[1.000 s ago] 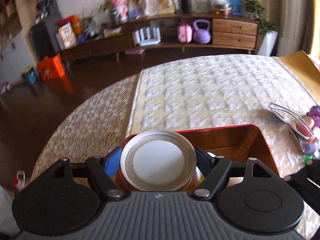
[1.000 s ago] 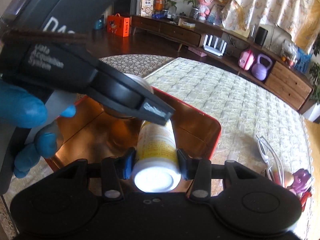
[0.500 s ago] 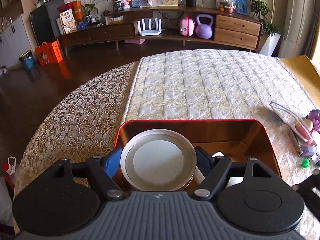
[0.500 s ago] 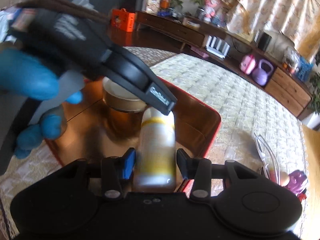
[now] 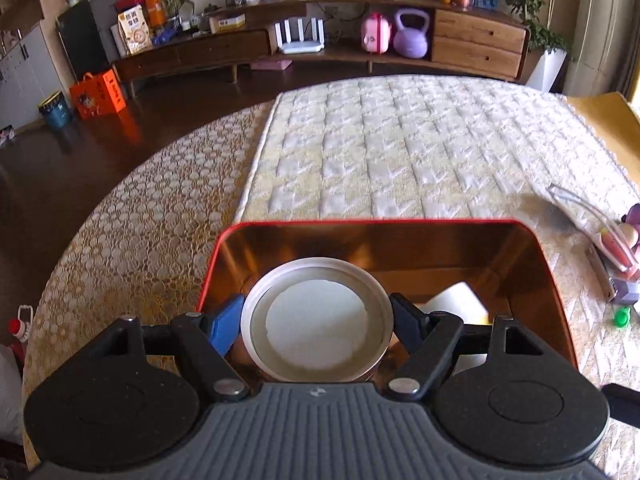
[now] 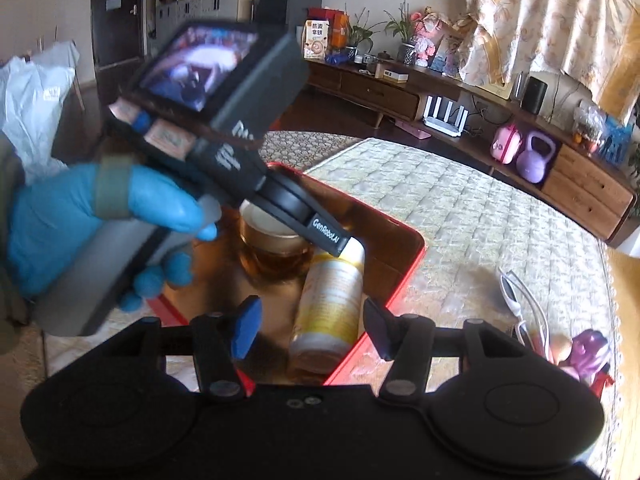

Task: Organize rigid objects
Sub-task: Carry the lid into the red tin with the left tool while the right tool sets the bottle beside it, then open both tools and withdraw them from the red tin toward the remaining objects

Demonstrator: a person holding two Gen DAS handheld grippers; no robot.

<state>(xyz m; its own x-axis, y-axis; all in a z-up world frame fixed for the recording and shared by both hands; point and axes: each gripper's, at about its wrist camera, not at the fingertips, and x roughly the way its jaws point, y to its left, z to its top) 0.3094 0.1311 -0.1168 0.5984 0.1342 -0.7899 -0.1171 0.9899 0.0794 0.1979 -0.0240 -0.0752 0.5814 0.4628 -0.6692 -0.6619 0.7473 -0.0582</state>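
A red tin box (image 5: 536, 264) with a shiny copper inside stands on the quilted mat; it also shows in the right wrist view (image 6: 412, 256). My left gripper (image 5: 316, 320) is shut on a round jar with a white lid (image 5: 316, 316), held inside the box's left part. The jar shows under the left gripper in the right wrist view (image 6: 272, 240). My right gripper (image 6: 310, 326) is open. A white and yellow bottle (image 6: 332, 304) lies on its side in the box between the open fingers, free of them. Its white end shows in the left wrist view (image 5: 456, 304).
On the mat right of the box lie a clear plastic item (image 5: 576, 208), a purple toy (image 6: 592, 352) and a small green cap (image 5: 622, 316). The round table's lace cloth (image 5: 132, 240) drops off at left. A low sideboard (image 5: 360, 40) stands across the room.
My right gripper has opened and let go of the bottle, which now lies in the box, and it has drawn back. My left gripper has lowered the jar into the box.
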